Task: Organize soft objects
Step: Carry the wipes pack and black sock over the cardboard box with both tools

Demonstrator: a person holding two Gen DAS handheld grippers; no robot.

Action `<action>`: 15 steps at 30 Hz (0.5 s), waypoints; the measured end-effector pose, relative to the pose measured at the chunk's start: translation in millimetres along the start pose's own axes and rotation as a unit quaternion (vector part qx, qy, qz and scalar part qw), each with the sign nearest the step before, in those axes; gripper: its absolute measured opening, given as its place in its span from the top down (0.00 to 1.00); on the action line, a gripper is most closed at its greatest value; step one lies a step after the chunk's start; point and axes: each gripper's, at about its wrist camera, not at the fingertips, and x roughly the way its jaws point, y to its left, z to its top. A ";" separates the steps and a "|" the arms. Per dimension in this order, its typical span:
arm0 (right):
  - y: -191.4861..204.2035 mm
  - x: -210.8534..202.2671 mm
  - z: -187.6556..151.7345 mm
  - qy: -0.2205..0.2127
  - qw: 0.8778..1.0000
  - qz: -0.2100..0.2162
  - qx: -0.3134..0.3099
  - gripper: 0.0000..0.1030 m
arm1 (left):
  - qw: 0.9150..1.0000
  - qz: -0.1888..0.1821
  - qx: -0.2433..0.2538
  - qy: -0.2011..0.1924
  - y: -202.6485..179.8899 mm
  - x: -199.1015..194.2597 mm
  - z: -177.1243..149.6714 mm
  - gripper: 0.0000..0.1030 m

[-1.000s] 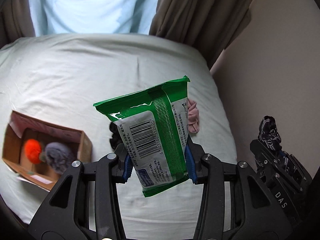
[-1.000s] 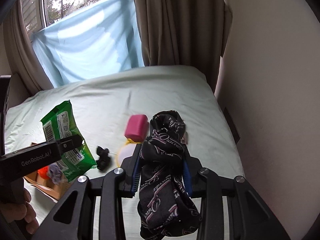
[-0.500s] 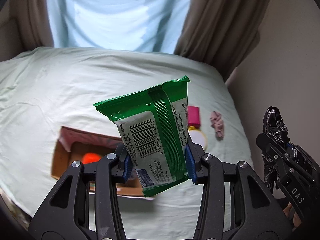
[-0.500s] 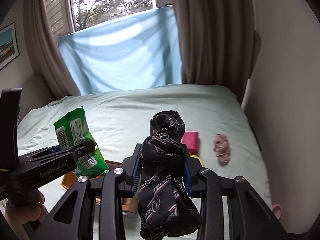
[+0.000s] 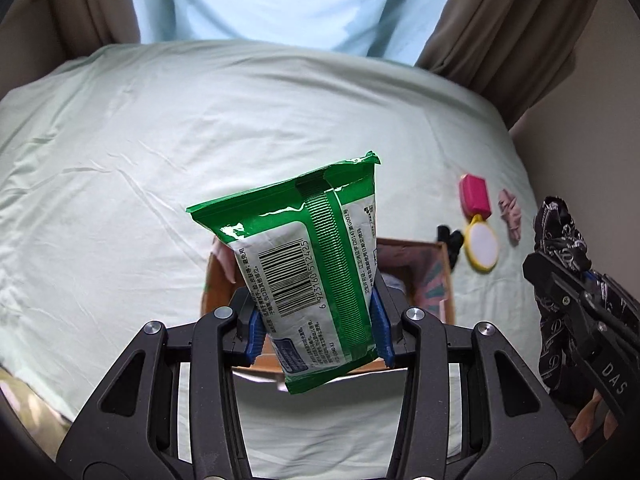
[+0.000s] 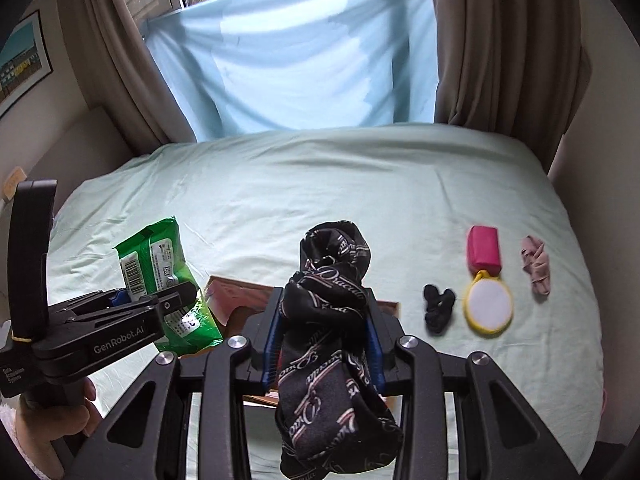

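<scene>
My left gripper is shut on a green wet-wipes pack and holds it above an open cardboard box on the bed. The pack hides most of the box's inside. My right gripper is shut on a black patterned cloth, also above the box. The left gripper with the pack shows at the left of the right wrist view. The right gripper with the cloth shows at the right edge of the left wrist view.
On the pale green bed sheet, right of the box, lie a black scrunchie, a yellow-rimmed round mirror, a pink pouch and a pink cloth piece. Curtains and a wall stand at the bed's far and right sides.
Both grippers have moved left over the bed, still holding their items. The box now sits directly under the wipes pack, and the small items lie off to the right.
</scene>
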 end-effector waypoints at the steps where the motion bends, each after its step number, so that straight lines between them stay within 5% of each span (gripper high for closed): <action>1: 4.7 8.6 -2.0 0.007 1.000 -0.001 0.004 0.68 | 1.000 0.002 0.005 0.009 5.4 8.5 0.2 0.62; 7: 22.4 60.1 -11.0 0.058 0.998 -0.007 0.027 0.68 | 0.996 0.014 0.060 0.063 23.6 61.3 -8.3 0.62; 15: 28.2 121.8 -20.2 0.125 0.991 -0.009 0.040 0.68 | 0.990 0.009 0.051 0.131 41.0 118.7 -24.0 0.62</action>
